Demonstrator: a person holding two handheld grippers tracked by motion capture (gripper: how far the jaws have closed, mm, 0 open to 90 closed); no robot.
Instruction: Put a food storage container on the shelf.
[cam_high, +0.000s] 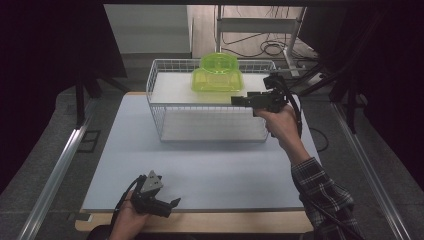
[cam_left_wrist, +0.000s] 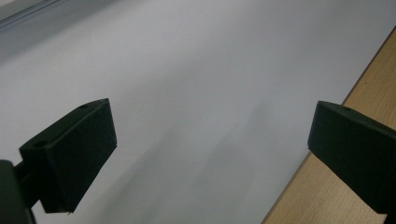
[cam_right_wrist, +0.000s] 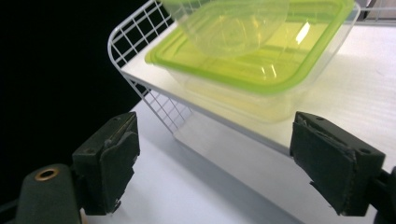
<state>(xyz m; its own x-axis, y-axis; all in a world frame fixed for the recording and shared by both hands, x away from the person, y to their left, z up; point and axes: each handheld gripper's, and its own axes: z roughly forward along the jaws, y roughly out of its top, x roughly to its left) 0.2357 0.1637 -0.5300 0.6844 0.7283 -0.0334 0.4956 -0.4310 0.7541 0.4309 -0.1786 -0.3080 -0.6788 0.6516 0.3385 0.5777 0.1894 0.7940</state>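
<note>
Holding our right gripper (cam_high: 239, 100) beside the wire basket (cam_high: 210, 136), we see its jaws spread, empty, the green container (cam_right_wrist: 243, 65) just beyond them.

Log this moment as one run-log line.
right gripper: jaws open, empty, beside square green-lidded clear plastic container | container: in white wire basket, round clear lid on top | left gripper: open, idle

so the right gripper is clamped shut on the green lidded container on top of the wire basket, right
Not quite. The right gripper is open, with nothing between its jaws. The right gripper view shows the pads apart and short of the green lidded container, which does sit on top of the wire basket, with a clear round bowl resting on its lid.
</note>
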